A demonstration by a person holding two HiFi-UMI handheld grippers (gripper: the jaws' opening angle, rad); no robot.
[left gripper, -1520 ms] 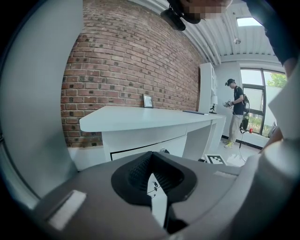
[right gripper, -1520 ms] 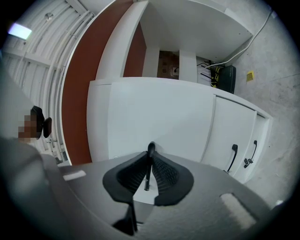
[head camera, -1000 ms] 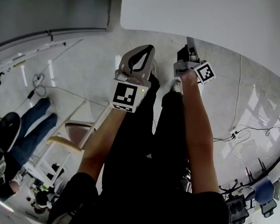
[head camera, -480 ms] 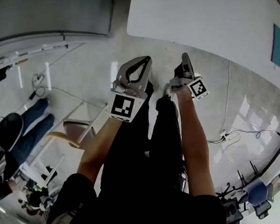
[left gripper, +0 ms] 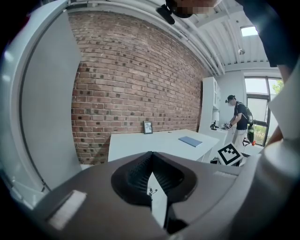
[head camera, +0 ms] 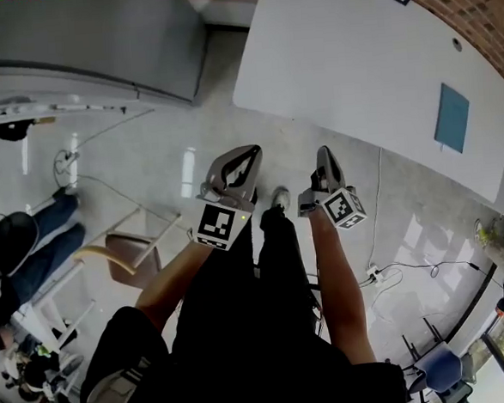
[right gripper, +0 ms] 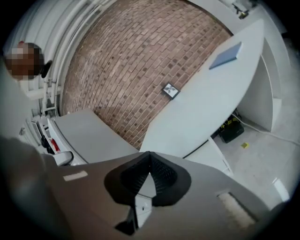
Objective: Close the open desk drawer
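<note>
Tongs both closed, empty, left tongs [head camera: 249, 153], right tongs [head camera: 323, 152], white desk [head camera: 354, 60] beyond.

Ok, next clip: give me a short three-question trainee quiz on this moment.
1. True or false: the left tool grips something between its jaws.
2. What lies on the white desk top? A) a flat blue rectangular pad B) a red mug C) a laptop
3. What stands behind the small black-framed picture?
Key: 1 false, shut and empty; 2 A; 3 the red brick wall.
</note>
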